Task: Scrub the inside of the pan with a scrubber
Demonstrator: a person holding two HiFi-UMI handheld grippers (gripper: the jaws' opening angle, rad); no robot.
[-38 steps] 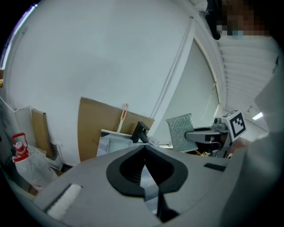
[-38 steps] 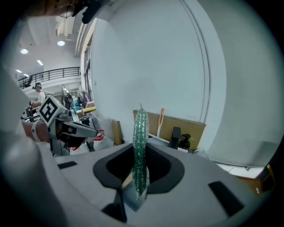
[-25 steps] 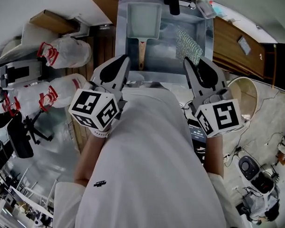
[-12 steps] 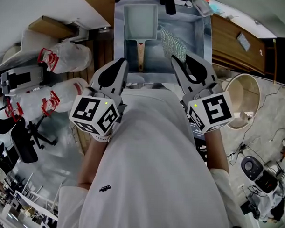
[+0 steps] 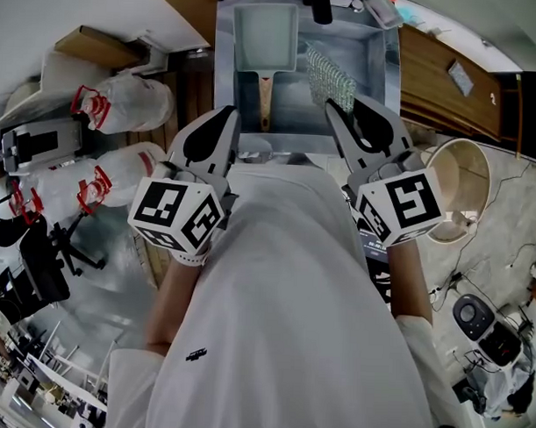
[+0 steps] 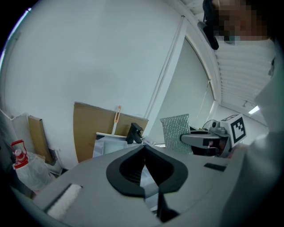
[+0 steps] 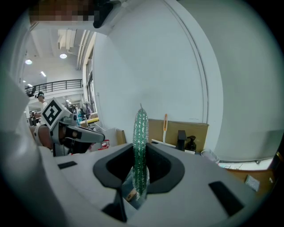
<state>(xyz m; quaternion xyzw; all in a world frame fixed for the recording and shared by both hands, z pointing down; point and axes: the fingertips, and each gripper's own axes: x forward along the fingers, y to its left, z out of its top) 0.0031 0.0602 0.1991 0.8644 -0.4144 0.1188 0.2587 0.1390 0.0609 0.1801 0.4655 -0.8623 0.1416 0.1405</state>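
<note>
Standing at a stainless-steel sink point(image 5: 380, 68), the person holds both grippers over its near edge. The right gripper point(image 5: 340, 104) is clamped on a green glittery mesh scrubber point(image 5: 329, 74); the right gripper view shows the scrubber point(image 7: 141, 128) pinched edge-on between the two jaws and rising above them. The left gripper point(image 5: 228, 116) is closed with its jaws meeting at the tips, and the left gripper view shows nothing between them point(image 6: 144, 150). A pale rectangular pan with a wooden handle point(image 5: 265, 29) lies in the left part of the sink, handle pointing towards the person. The scrubber is just to the right of the pan, outside it. White plastic bags with red ties point(image 5: 123, 94) lie to the left of the sink; a cream bucket point(image 5: 458, 185) stands to the right.
</note>
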